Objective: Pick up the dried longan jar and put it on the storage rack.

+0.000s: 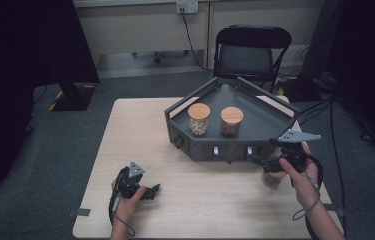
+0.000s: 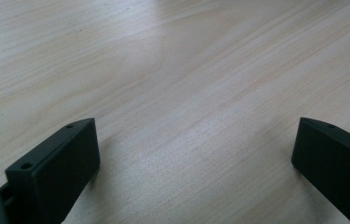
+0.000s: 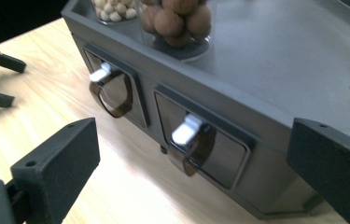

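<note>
A dark grey dispenser stand (image 1: 270, 117) sits at the table's back right. On its top stand two wood-lidded jars, one of pale balls (image 1: 199, 119) and one of brown balls (image 1: 231, 121). Its front face (image 3: 280, 60) carries two white levers (image 3: 100, 72) (image 3: 186, 129) over dark spouts. My right gripper (image 1: 265, 162) is open just in front of the stand's right end, its jaws wide apart facing the right lever (image 3: 191, 140). My left gripper (image 1: 156, 190) lies open low over bare wood at the front left (image 2: 196, 144), holding nothing.
A brownish, jar-like object (image 1: 273, 179) stands on the table under my right hand, partly hidden. A black folding chair (image 1: 251, 50) stands behind the table. Cables trail on the floor at the right. The wooden table (image 1: 140, 135) has bare room left of the stand.
</note>
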